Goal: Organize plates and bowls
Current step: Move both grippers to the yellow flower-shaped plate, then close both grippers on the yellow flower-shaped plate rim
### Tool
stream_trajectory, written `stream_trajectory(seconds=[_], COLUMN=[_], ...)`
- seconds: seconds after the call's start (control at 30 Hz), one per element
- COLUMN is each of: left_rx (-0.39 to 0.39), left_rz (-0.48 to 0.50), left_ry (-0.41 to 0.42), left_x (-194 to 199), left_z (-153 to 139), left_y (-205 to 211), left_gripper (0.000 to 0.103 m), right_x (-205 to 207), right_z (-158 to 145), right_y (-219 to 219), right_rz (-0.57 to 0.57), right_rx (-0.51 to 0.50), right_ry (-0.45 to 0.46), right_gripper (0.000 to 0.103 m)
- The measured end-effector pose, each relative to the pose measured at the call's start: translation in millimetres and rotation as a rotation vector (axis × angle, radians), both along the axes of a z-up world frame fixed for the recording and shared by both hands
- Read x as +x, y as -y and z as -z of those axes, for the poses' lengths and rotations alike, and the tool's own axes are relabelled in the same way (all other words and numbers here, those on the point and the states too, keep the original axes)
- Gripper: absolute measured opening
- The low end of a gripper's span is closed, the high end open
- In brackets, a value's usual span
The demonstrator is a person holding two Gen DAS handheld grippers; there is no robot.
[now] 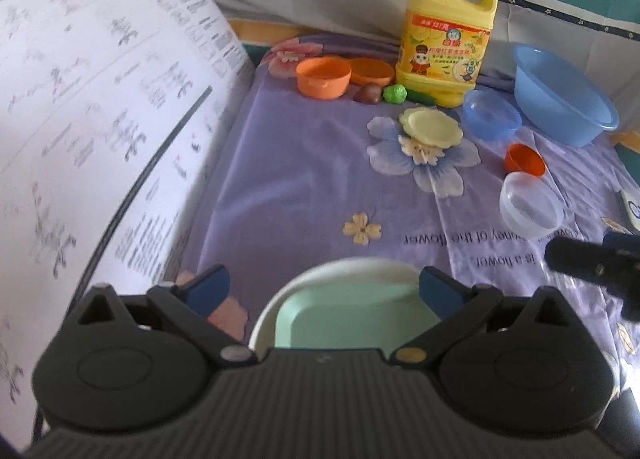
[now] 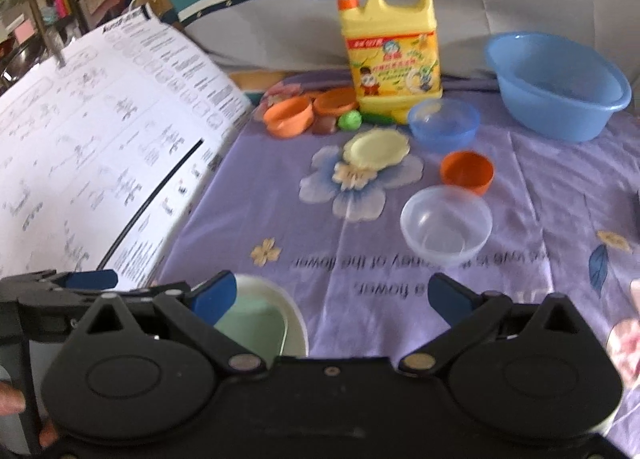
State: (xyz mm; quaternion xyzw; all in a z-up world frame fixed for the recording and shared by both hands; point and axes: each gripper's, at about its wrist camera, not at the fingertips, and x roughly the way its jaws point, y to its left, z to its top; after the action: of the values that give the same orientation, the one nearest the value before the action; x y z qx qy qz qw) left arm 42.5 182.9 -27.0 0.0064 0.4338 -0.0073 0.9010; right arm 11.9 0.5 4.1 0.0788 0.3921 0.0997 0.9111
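Left wrist view: I see my left gripper (image 1: 324, 291) spread wide and holding nothing, low in the frame, over a white plate (image 1: 280, 299) with a pale green square plate (image 1: 352, 315) lying on it. In the right wrist view my right gripper (image 2: 332, 299) is likewise spread and empty at the bottom centre.

Everything sits on a purple flowered cloth (image 2: 540, 199); a printed white sheet (image 2: 100, 131) fills the left. At upper right is one big blue basin (image 2: 560, 87), with one yellow detergent jug (image 2: 394, 59) at top centre. Below them I count one blue bowl (image 2: 444, 125), one clear bowl (image 2: 446, 225), one scalloped yellow plate (image 2: 376, 149) and one small orange bowl (image 2: 467, 171). Two orange dishes (image 2: 290, 115) sit left of the jug.
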Motion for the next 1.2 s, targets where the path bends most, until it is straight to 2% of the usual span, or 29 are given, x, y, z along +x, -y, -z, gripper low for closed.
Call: stream_trajectory(seconds=[0.37, 0.57, 0.6, 0.73, 0.77, 0.93, 1.0, 1.07, 1.2], left_rx=[0.042, 0.049, 0.049, 0.041, 0.041, 0.025, 0.033, 0.029, -0.015], left_rz=[0.048, 0.044, 0.043, 0.033, 0.032, 0.026, 0.025, 0.024, 0.025], left_ry=[0.010, 0.009, 0.005, -0.022, -0.030, -0.060, -0.071, -0.084, -0.111], left_x=[73.3, 122.3, 131.3, 165.6, 172.0, 206.9, 220.0, 231.0, 251.4], left_z=[-14.9, -15.7, -13.8, -0.8, 3.5, 23.4, 33.3, 41.8, 55.6], left_y=[31.6, 44.9, 47.5, 55.8, 57.4, 66.7, 70.7, 73.3, 78.3], left_gripper=[0.103, 0.103, 0.103, 0.103, 0.103, 0.096, 0.092, 0.081, 0.066], right_x=[83.8, 146.8, 155.9, 194.9, 202.5, 238.8, 246.3, 251.5, 269.2], right_z=[-23.1, -21.1, -19.1, -2.4, 2.6, 38.1, 49.7, 58.0, 72.5], right_y=[14.7, 29.1, 31.2, 42.8, 44.7, 52.1, 51.8, 52.7, 50.5], right_rz=[0.070, 0.123, 0.130, 0.152, 0.158, 0.192, 0.195, 0.203, 0.214], right_rx=[0.015, 0.068, 0.077, 0.143, 0.156, 0.214, 0.224, 0.231, 0.223], right_ry=[-0.006, -0.044, -0.053, -0.107, -0.121, -0.209, -0.231, -0.242, -0.256], right_gripper=[0.103, 0.103, 0.101, 0.080, 0.078, 0.047, 0.043, 0.042, 0.040])
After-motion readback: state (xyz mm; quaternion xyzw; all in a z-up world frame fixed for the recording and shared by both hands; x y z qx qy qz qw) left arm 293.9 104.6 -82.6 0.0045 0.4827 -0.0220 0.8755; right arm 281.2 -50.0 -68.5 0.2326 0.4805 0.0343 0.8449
